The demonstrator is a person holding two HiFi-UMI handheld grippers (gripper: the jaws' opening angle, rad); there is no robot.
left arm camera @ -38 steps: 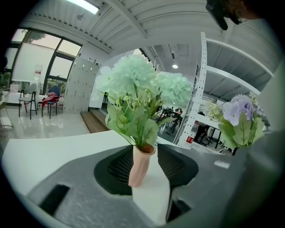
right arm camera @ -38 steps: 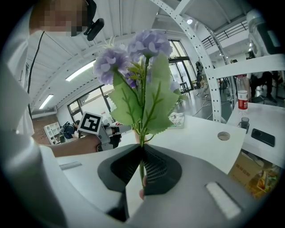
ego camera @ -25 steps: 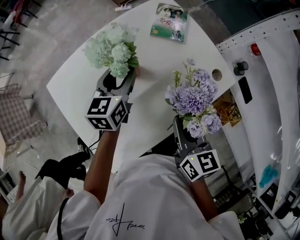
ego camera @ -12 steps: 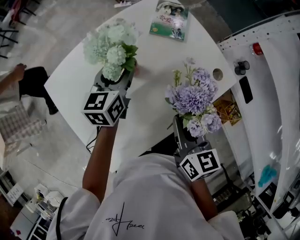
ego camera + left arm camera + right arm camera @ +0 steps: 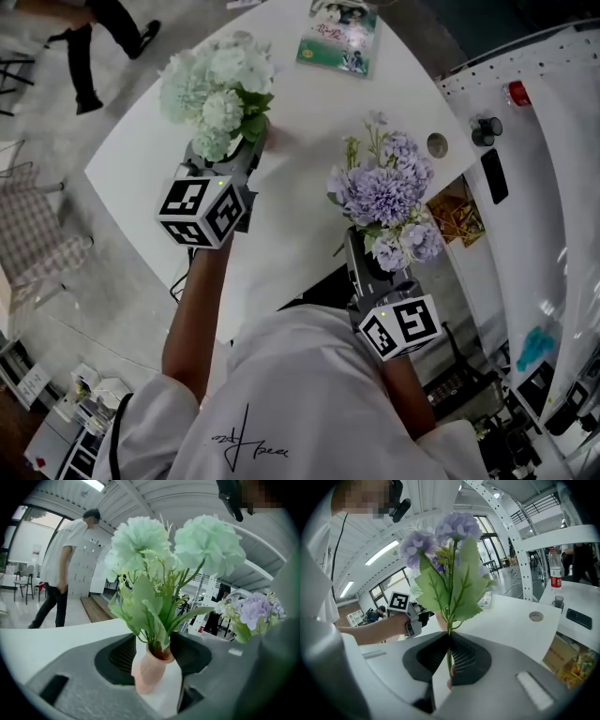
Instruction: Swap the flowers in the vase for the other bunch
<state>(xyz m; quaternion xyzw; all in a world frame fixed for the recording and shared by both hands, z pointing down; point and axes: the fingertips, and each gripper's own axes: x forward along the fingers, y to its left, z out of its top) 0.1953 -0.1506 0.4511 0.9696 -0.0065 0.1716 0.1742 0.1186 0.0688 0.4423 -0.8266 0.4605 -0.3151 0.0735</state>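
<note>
My left gripper [image 5: 232,156] is shut on a small pink vase [image 5: 151,669], which holds a pale green bunch [image 5: 212,86] upright over the far left of the white table [image 5: 309,122]. In the left gripper view the green bunch [image 5: 164,573] rises straight out of the vase between the jaws. My right gripper [image 5: 367,255] is shut on the thin stems [image 5: 449,654] of a purple bunch [image 5: 384,199], held upright at the table's near right edge. From the right gripper view, the purple bunch [image 5: 446,559] stands in front and the left gripper [image 5: 411,615] is behind it.
A printed booklet [image 5: 339,37] lies at the table's far end. The tabletop has a round cable hole [image 5: 437,145] near its right edge. A white rack [image 5: 525,141] stands to the right, with a box [image 5: 457,214] below. A person [image 5: 63,569] stands beyond the table's left side.
Both grippers keep their holds and have hardly shifted. A passer-by has walked from beside the table's near left to its far left corner.
</note>
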